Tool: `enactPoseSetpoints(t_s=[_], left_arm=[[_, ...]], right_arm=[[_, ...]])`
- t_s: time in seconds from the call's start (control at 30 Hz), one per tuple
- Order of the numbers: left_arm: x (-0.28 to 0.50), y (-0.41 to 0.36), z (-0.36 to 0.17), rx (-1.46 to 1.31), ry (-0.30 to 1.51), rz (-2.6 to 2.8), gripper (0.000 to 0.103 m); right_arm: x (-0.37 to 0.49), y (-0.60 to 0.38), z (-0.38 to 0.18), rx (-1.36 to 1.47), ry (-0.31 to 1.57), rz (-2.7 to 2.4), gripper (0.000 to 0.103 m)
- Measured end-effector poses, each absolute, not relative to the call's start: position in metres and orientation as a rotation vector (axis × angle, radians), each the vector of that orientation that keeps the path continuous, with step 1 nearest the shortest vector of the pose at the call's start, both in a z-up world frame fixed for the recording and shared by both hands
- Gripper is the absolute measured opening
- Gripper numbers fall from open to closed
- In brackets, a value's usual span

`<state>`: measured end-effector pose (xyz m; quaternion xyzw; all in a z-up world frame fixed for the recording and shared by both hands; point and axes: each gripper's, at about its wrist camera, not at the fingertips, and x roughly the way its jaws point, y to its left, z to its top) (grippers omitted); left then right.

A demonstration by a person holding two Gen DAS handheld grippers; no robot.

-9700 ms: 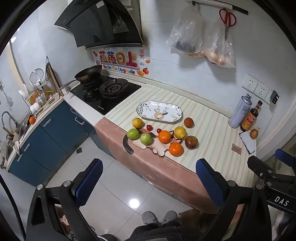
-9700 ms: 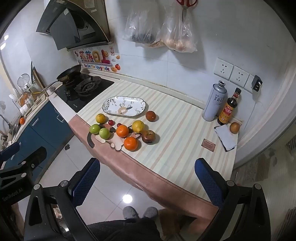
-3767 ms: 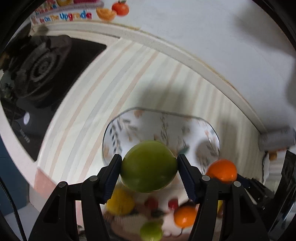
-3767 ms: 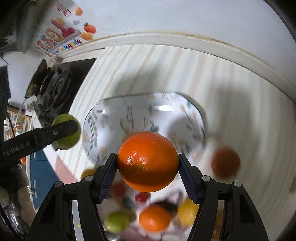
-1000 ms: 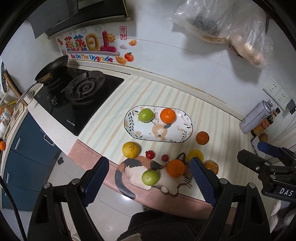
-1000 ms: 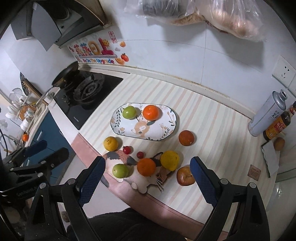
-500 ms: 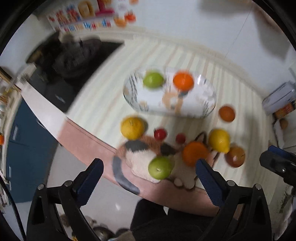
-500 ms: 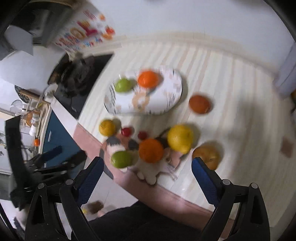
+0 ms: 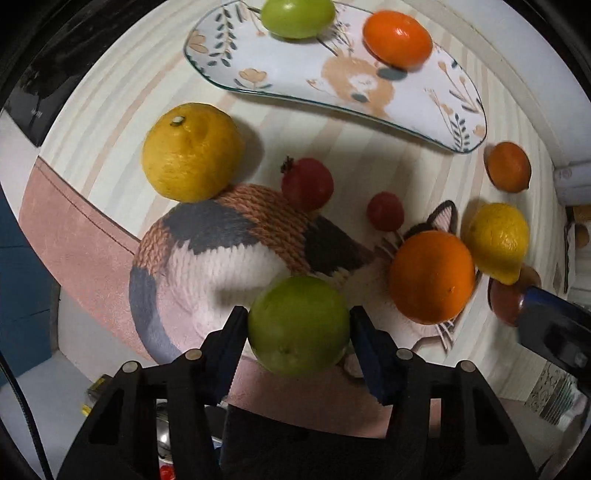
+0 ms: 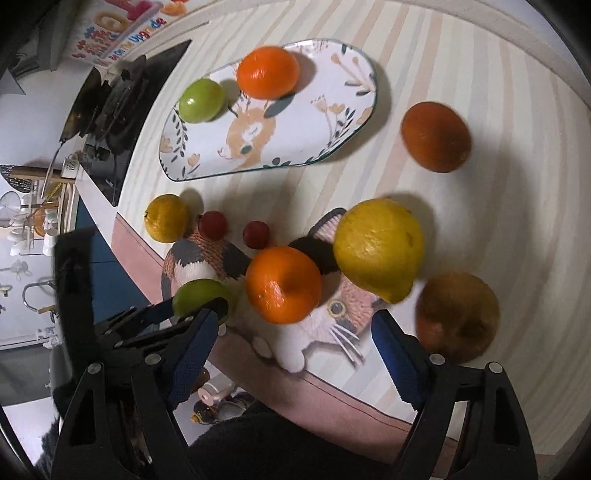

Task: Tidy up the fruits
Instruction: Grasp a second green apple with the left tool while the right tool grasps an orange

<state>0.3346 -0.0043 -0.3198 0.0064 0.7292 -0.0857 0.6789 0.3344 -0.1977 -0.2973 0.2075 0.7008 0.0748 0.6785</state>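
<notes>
Down at the bottom of the left wrist view, the left hand-held gripper (image 9: 298, 334) has a green apple (image 9: 298, 325) between its blue pads; the jaws are closing and the pads sit at the apple's sides, seemingly touching it. That apple rests on a cat-shaped knitted mat (image 9: 221, 251) near the table (image 9: 110, 122) edge. Right of it on the mat sits an orange (image 9: 431, 277), with a lemon (image 9: 496, 242) beyond. Two small red fruits (image 9: 307, 182) lie above the mat, and a yellow citrus (image 9: 192, 151) sits at upper left. Across the top, a patterned plate (image 9: 332, 81) carries another green apple (image 9: 297, 16) and another orange (image 9: 397, 38).

In the right wrist view, the right hand-held gripper (image 10: 291, 347) stands wide, its jaws closing, with nothing pressed between the pads; the mat's orange (image 10: 283, 284) lies just above the gap. A brownish fruit (image 10: 458, 317) sits at lower right, and a dark orange fruit (image 10: 436, 136) at upper right.
</notes>
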Motion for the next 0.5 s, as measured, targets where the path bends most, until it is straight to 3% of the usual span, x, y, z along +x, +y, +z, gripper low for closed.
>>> enactPoseSetpoints(t_s=[0.3, 0.4, 0.5], left_arm=[[0.327, 0.020, -0.320, 0.022, 1.610, -0.118, 0.053], [0.325, 0.020, -0.319, 0.016, 1.607, -0.116, 0.053], [0.325, 0.023, -0.316, 0.000, 1.603, -0.115, 0.053]], right_arm=[[0.359, -0.151, -0.335, 0.342, 1.661, 0.191, 0.087], [0.360, -0.143, -0.348, 0.292, 1.691, 0.185, 0.073], [0.359, -0.136, -0.355, 0.237, 1.689, 0.176, 0.066]])
